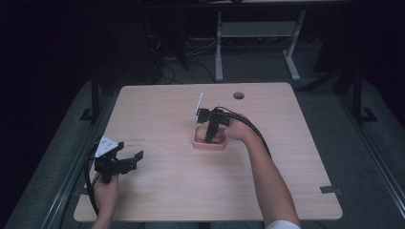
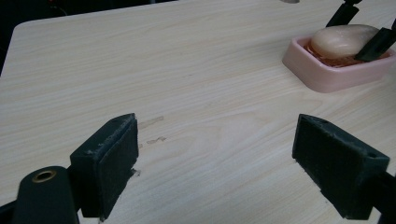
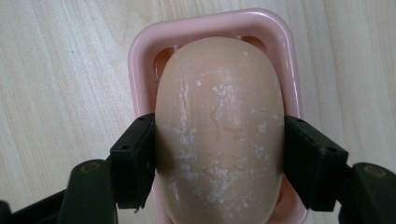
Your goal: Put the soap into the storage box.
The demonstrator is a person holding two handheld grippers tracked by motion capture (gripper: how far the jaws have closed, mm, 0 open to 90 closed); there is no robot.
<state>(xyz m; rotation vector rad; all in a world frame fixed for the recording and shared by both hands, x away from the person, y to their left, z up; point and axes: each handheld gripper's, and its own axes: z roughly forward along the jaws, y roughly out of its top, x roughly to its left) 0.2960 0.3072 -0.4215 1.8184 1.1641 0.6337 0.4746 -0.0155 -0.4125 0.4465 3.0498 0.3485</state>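
Presently: soap (image 3: 219, 135), hard, slick, chalky, lying in pink dish (image 3: 140, 56). Your right gripper (image 3: 219, 158) clasps its long flanks; squeeze gently. Left gripper (image 2: 224, 163) gapes, idle.

Beige oval soap bar (image 3: 219, 140), white-flecked, lies flat inside the pink soap dish (image 3: 140, 51)

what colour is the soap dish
Pink; the soap dish shows best in the right gripper view.
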